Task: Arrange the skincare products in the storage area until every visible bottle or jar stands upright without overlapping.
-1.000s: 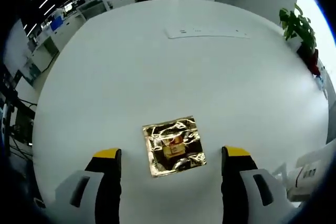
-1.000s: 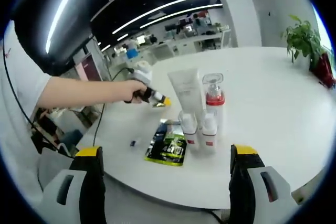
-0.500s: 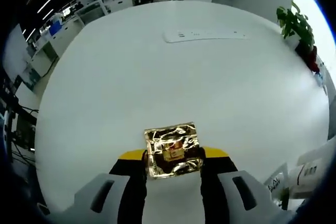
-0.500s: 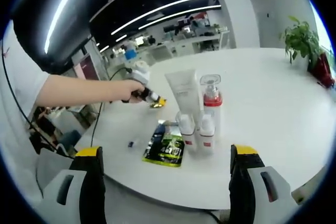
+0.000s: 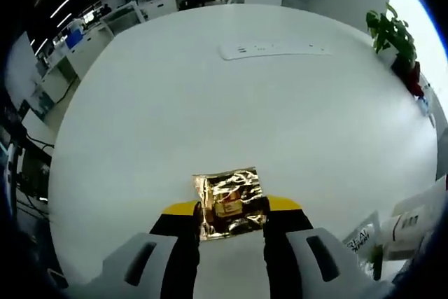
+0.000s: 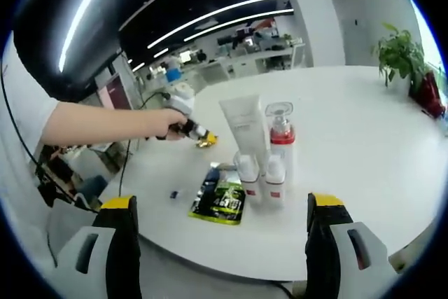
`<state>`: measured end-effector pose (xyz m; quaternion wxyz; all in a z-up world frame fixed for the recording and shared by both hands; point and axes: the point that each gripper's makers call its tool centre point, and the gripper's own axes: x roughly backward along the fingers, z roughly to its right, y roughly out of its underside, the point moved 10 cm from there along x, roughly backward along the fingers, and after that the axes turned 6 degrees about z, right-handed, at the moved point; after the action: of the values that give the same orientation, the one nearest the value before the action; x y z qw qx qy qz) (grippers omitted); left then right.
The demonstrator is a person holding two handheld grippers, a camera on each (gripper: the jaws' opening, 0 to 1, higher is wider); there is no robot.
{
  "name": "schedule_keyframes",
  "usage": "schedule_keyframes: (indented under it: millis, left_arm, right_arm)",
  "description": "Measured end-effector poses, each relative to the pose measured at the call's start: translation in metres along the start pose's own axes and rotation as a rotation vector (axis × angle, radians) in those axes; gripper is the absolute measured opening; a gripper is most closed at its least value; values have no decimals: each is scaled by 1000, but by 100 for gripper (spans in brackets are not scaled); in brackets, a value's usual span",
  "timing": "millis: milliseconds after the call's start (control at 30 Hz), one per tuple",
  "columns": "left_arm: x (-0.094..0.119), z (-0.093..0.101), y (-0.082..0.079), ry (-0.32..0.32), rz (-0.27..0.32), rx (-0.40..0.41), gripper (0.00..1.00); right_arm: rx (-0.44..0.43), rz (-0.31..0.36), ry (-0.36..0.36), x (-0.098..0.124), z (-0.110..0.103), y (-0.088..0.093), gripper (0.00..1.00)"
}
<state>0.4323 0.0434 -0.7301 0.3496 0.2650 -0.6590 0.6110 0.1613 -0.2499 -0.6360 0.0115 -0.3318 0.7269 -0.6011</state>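
My left gripper [image 5: 229, 216] is shut on a crinkled gold foil sachet [image 5: 229, 202], pinched between its yellow-tipped jaws just over the white table [image 5: 210, 103]. In the right gripper view, a person's hand holds that left gripper [image 6: 199, 134] with the gold sachet [image 6: 206, 142] at its tip. To its right stand a white tube [image 6: 241, 125], a pump bottle with a red collar [image 6: 281, 138] and two small white bottles [image 6: 249, 177], all upright and close together. A green sachet [image 6: 221, 198] lies flat in front of them. My right gripper [image 6: 220, 202] hangs open and away from them.
A white power strip [image 5: 273, 49] lies at the far side of the round table. A potted plant [image 5: 390, 33] stands at its right edge. White product packs [image 5: 406, 225] sit by the left gripper's right jaw. A small dark item [image 6: 173, 193] lies left of the green sachet.
The left gripper's jaws have shut on the gold sachet, which lay between them one second ago. The right gripper stays open; its view has barely shifted.
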Motion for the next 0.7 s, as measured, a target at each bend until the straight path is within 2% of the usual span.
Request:
schedule_keyframes:
  millis: [267, 700]
  left_arm:
    - [29, 7, 9, 3, 8, 17, 33]
    - [62, 19, 38, 6, -33, 30, 33]
  right_arm:
    - [5, -3, -16, -1, -1, 0, 99]
    - [8, 25, -31, 1, -1, -2, 99]
